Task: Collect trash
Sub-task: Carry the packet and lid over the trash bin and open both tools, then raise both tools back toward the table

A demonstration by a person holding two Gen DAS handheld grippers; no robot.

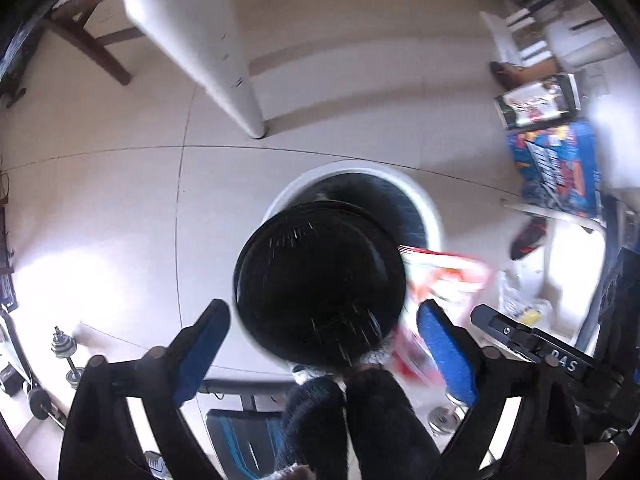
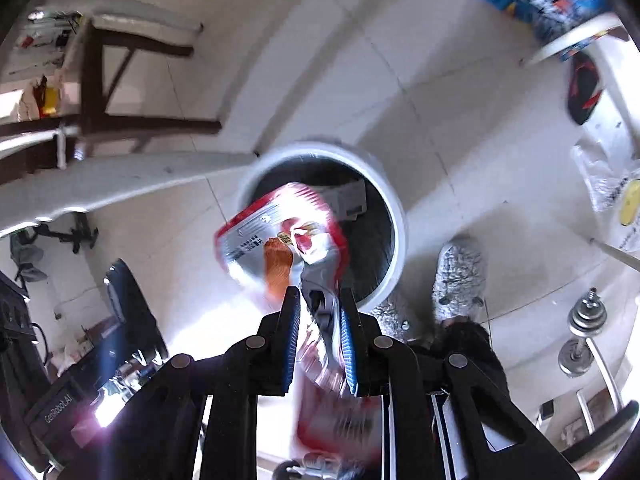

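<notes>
From the left side, the left hand-held gripper stood wide open with nothing between its blue pads. A black round lid or dish, blurred, hung over the near rim of the white bin; I could not tell what carried it. The red-and-white wrapper showed just right of the bin.

From the right side, the right hand-held gripper was clamped narrow on the wrapper, which hung above the near edge of the bin. Some packaging already lay inside the bin. A grey slipper stood just right of the bin, on the floor.

The step in hand looked like dropping the wrapper. Next, I judged, the gripper should move further over the bin's mouth, then open.
</notes>
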